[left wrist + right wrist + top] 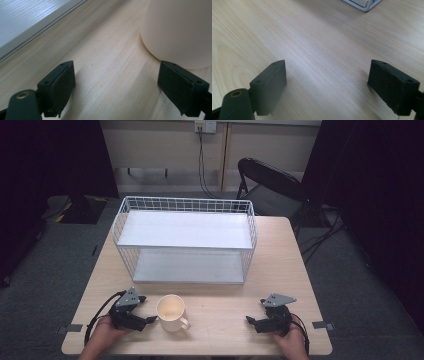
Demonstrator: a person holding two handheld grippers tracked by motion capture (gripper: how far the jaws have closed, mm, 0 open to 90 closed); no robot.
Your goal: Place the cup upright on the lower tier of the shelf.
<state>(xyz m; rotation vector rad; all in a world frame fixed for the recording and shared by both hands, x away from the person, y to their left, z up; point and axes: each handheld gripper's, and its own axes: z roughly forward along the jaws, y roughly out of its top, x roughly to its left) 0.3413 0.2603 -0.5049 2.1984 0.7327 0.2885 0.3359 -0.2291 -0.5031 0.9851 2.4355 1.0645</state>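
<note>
**Two grippers wait by a cup**

The left gripper [146,309] sits low on the pale wooden tabletop [225,300], jaws wide with nothing between them. The round cream cup with a handle [171,312] stands just beside it; one jaw may touch the cup, but that is hard to tell. The right gripper [254,313] is wide open too, well apart. Behind stands the white wire shelf rack [185,239]. Farther back is a black folding chair [272,187].

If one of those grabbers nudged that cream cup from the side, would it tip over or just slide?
The cup looks squat and stands upright on the smooth wooden table, so it would probably slide rather than tip. Its glossy wall may slip between the fingers. Its handle would likely make it swivel.
</note>
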